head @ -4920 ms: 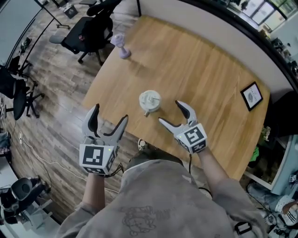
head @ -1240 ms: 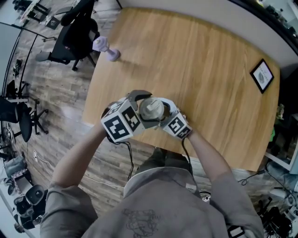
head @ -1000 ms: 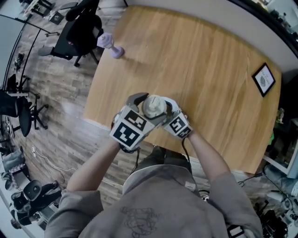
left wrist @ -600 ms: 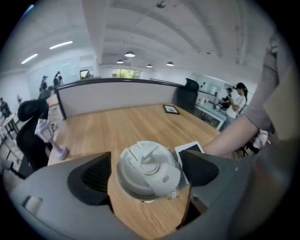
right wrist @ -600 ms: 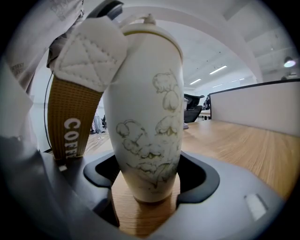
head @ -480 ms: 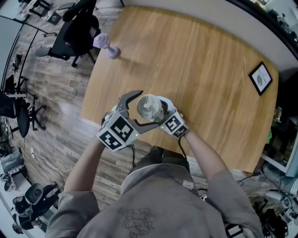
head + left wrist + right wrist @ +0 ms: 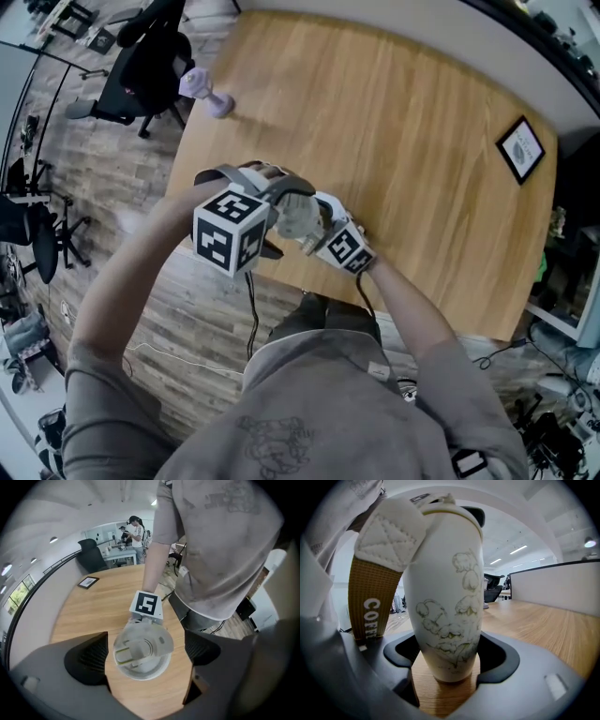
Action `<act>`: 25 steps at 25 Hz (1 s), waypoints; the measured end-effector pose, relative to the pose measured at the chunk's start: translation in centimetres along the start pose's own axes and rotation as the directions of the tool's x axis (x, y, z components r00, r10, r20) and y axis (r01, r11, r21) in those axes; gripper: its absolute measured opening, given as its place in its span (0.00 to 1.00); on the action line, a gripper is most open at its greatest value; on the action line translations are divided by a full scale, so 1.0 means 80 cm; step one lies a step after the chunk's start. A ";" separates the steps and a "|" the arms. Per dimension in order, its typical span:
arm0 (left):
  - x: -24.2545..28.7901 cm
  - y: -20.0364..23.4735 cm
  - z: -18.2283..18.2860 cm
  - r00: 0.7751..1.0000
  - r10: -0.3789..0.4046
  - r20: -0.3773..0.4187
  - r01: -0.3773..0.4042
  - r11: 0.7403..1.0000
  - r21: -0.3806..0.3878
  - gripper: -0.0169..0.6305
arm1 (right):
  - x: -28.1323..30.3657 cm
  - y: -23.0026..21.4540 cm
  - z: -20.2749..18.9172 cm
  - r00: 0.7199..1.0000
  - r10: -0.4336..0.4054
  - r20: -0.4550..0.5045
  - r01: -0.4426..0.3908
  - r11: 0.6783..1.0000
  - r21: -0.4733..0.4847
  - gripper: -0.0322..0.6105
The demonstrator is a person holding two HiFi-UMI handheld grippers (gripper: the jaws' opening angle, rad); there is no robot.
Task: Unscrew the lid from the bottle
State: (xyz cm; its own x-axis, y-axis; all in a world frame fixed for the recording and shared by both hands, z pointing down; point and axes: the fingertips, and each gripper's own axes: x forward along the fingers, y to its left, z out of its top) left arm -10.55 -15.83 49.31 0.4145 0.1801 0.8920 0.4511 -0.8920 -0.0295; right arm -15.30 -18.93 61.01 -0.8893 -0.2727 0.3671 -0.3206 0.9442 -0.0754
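The left gripper (image 7: 143, 654) is wide open above the bottle. Its jaws have just been opening, and the lid (image 7: 139, 647) lies between them with a clear gap to each dark pad (image 7: 86, 659). It holds nothing. The right gripper (image 7: 446, 662) is closed on the lower body of the bottle (image 7: 446, 588), one jaw on each side, and keeps it upright on the table (image 7: 543, 625).

The bottle is white and becomes narrower toward its foot. Pale green flowers are drawn on its side. The lid is round and white, with a raised flip piece that has a yellow-green edge, and it sits on the bottle. A strap (image 7: 370, 597) hangs at the side: the upper part is white and quilted, the lower part is brown with the white letters "COFF".

In the head view the left forearm comes in from the left. The left gripper points steeply down at the bottle's top, and its cube (image 7: 230, 232) faces the camera. The right gripper comes in more level, from the person's side of the table. The bottle stands near that edge.

The lid's top shows clearly only in the left gripper view. The flowers and the strap's letters show only in the right gripper view. The head view shows a frame (image 7: 520, 150) near the table's right edge and a small purple thing (image 7: 202, 89) at the far left corner. Both are well apart from the bottle.
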 end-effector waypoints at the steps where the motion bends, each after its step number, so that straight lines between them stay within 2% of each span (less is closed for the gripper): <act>1: 0.001 0.003 0.000 1.000 -0.013 0.005 0.013 1.000 -0.004 0.82 | 0.000 0.000 0.000 1.000 0.000 0.000 0.000 1.000 0.000 0.64; 4: 0.007 0.010 -0.007 0.999 -0.040 0.005 0.040 0.999 -0.020 0.78 | 0.000 -0.001 0.000 1.000 -0.004 -0.003 0.004 1.000 -0.002 0.64; 5: 0.010 0.010 -0.009 0.999 -0.046 0.006 0.046 0.999 -0.026 0.70 | 0.001 -0.001 -0.001 1.000 -0.006 -0.003 0.006 1.000 -0.001 0.64; 6: 0.012 0.011 -0.010 0.999 -0.051 0.010 0.051 0.998 -0.037 0.67 | 0.001 -0.001 -0.002 1.000 -0.006 -0.003 0.006 1.000 0.000 0.64; 9: 0.012 0.012 -0.008 0.998 -0.050 0.030 0.052 0.994 -0.094 0.67 | -0.001 -0.002 -0.002 1.000 -0.007 -0.003 0.007 1.000 0.001 0.64; 12: 0.012 0.016 -0.006 0.999 -0.005 0.050 0.014 0.984 -0.177 0.67 | -0.002 -0.002 -0.002 1.000 -0.010 -0.006 0.010 1.000 -0.001 0.64; 15: 0.010 0.020 -0.007 0.993 0.102 0.060 -0.078 0.944 -0.320 0.67 | 0.000 0.001 -0.002 1.000 -0.014 -0.008 0.014 1.000 -0.002 0.64; 17: 0.010 0.025 -0.009 0.979 0.200 0.041 -0.162 0.885 -0.436 0.67 | 0.002 0.001 -0.003 1.000 -0.015 -0.008 0.015 1.000 0.000 0.64; 18: 0.010 0.029 -0.011 0.968 0.251 0.025 -0.206 0.843 -0.497 0.67 | 0.002 0.000 -0.003 1.000 -0.017 -0.010 0.017 1.000 0.000 0.64; 19: 0.011 0.033 -0.012 0.954 0.301 0.005 -0.247 0.793 -0.557 0.67 | 0.001 -0.001 -0.004 1.000 -0.019 -0.012 0.019 1.000 0.000 0.64; 22: 0.009 0.043 -0.016 0.905 0.420 -0.070 -0.343 0.622 -0.704 0.67 | 0.000 -0.003 -0.004 1.000 -0.025 -0.016 0.025 1.000 -0.003 0.64; 25: 0.005 0.047 -0.020 0.858 0.488 -0.159 -0.412 0.470 -0.781 0.67 | 0.001 -0.002 -0.003 1.000 -0.027 -0.013 0.027 1.000 0.002 0.64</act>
State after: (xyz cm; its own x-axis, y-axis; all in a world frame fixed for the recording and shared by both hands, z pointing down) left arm -9.96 -19.77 50.28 0.4503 -0.3471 0.8227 -0.5760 -0.8169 -0.0294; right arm -15.23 -19.07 61.23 -0.8758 -0.2960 0.3812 -0.3456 0.9360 -0.0672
